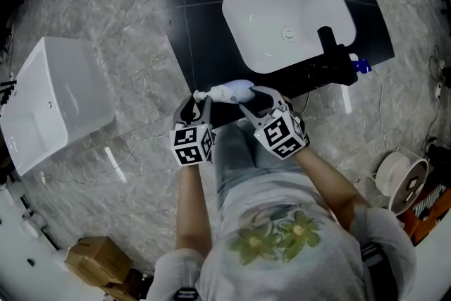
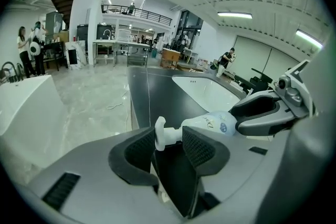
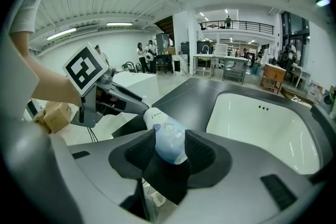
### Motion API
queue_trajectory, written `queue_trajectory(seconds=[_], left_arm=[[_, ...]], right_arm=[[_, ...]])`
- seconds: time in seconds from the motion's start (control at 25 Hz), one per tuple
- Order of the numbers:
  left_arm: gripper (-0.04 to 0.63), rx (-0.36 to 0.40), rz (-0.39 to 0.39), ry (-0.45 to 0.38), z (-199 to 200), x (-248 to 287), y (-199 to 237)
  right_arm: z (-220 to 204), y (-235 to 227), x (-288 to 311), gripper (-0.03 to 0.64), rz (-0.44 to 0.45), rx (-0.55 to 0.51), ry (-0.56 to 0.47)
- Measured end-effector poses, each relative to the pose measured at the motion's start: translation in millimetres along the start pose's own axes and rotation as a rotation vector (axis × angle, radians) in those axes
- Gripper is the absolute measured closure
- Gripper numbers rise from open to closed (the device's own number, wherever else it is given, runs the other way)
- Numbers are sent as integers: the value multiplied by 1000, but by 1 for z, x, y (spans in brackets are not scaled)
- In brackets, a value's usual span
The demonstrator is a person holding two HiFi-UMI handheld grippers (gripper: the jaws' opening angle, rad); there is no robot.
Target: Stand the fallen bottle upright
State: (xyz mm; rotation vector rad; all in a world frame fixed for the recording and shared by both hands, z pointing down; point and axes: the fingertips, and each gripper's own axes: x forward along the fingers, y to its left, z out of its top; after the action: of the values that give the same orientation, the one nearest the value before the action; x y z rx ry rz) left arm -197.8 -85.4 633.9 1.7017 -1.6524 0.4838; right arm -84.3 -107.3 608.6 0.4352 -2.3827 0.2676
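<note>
The bottle (image 1: 232,90), a white pump dispenser, lies on its side along the near edge of the black countertop (image 1: 204,25), close to its near left corner, with the white sink basin (image 1: 246,17) further in toward the far edge. Its pump head (image 2: 160,134) points to the person's left and its base to the right. The left gripper (image 1: 199,103) has its jaws standing apart on either side of the pump head. In the left gripper view the pads sit very near the pump, but I see no clear press, so I read this gripper as not yet clamped. The right gripper (image 1: 255,99) has taken the fat end of the body. In the right gripper view the bottle fills the gap and both pads appear to lie against its sides, which I judge to be a grip. Both grippers point downward at a slant, and the bottle is not yet lifted off the countertop. The step in hand looks like securing the bottle at both ends before it is raised. The next move calls for the left jaws to close on the pump neck. Then the pump end must swing up while the base turns down and stays over the countertop, well inside the near edge, so that the bottle does not slide off it.
</note>
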Motion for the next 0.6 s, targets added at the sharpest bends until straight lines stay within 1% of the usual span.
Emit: queue_trajectory(seconds=[0.2,0.44,0.6], left_arm=[[431,-13,-15,2,0,-1,2],[457,8,-12,-6,1,-6,2],[459,48,-7,-15,5,-10,-3]], right_arm=[[1,-1,0,428,4,0,-7],[-1,-2,0,428,6,-1,-8],[-3,-3,-1,428,7,-3,-3]])
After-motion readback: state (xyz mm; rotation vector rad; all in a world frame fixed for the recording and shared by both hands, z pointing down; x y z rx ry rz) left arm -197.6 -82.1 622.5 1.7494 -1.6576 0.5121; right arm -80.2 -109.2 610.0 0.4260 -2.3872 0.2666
